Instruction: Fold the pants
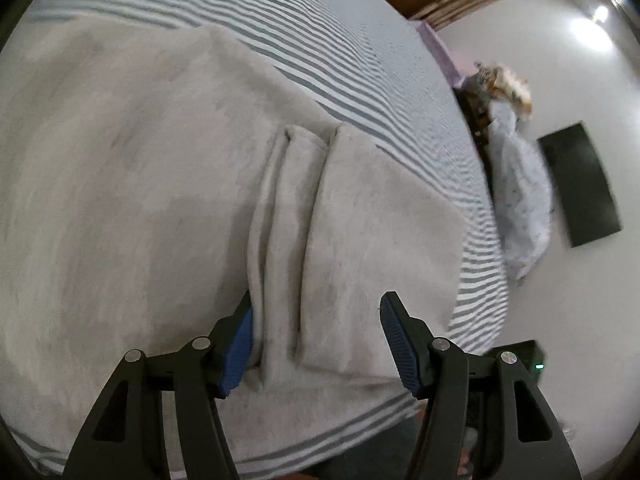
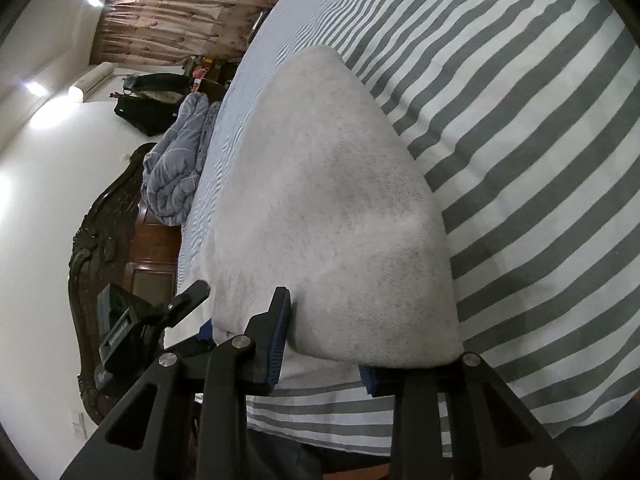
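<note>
The light grey pants (image 1: 140,200) lie on the striped bed, with a folded, layered end (image 1: 340,240) near the bed's front edge. My left gripper (image 1: 316,340) is open, its blue pads either side of that layered end; the left pad (image 1: 240,344) touches the cloth. In the right wrist view the pants (image 2: 340,208) spread away from me as a smooth folded panel. My right gripper (image 2: 324,344) is open around the near edge; its right pad (image 2: 370,378) is mostly hidden under the cloth.
The grey-and-white striped bedsheet (image 2: 520,160) covers the bed. A crumpled blue-grey blanket (image 2: 176,172) lies by a dark carved wooden headboard (image 2: 100,240). The left gripper's body (image 2: 132,328) shows at lower left. A black panel (image 1: 580,184) hangs on the white wall.
</note>
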The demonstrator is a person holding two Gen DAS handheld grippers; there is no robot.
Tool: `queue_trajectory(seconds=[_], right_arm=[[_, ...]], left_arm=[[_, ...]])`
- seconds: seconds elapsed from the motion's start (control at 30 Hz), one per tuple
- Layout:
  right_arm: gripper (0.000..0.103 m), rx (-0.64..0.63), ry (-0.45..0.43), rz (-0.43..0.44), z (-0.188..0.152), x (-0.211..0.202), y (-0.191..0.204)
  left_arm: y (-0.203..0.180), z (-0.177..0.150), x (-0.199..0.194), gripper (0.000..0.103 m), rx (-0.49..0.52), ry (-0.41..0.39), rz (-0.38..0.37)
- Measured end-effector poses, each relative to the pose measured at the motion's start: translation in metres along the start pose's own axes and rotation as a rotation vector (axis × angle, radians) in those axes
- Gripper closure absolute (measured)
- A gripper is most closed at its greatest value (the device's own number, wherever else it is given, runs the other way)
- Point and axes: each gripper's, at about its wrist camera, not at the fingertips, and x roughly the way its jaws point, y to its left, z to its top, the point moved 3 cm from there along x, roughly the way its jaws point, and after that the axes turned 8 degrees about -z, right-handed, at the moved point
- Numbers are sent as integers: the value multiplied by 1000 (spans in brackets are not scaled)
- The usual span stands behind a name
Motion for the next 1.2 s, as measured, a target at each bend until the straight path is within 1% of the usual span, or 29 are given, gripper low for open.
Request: queue_trajectory(seconds=[0.03, 0.07, 0.1, 0.13, 0.2, 0.27, 0.33, 0.43, 0.57, 0.7, 0.8, 0.97, 1.1, 1.2], right_arm=[[76, 1, 0, -1, 0, 1, -1], [77, 4, -1, 0, -2, -1, -4], [78, 8, -1, 1, -2, -3, -7], [80, 12, 0, 2, -2, -2, -7], [83, 22, 5, 4, -2, 1, -6], [88, 17, 10, -5, -2, 1, -6], [89, 11, 13, -9, -3, 1, -3], [89, -5, 11, -15, -2, -1, 3], [89, -29, 11, -7, -4, -2, 15], [89, -72, 27, 5, -8, 4, 36], [89, -106, 43, 7, -13, 11, 51], [89, -165, 81, -1, -22, 29, 70], [89, -211, 99, -41, -29, 39, 79], [88, -231, 89, -80, -32, 40, 78]], left_arm=[[-2, 0, 2, 54, 20, 4, 31], [-4, 0, 6, 64, 45, 11, 84], [-5, 0, 7, 75, 59, 13, 112], [-5, -1, 8, 77, 72, 13, 128], [-6, -1, 6, 83, 72, 1, 130], [-9, -1, 5, 86, 80, -6, 135], [-13, -2, 1, 87, 102, -16, 146], [-22, 3, -3, 87, 115, -27, 134], [-35, 12, -24, 87, 129, -47, 87], [-36, 18, -44, 87, 142, -68, 94], [-27, 19, -54, 87, 126, -77, 104], [6, 14, -64, 87, 70, -73, 131], [29, 7, -63, 87, 33, -68, 137], [41, 0, -59, 87, 15, -69, 125]])
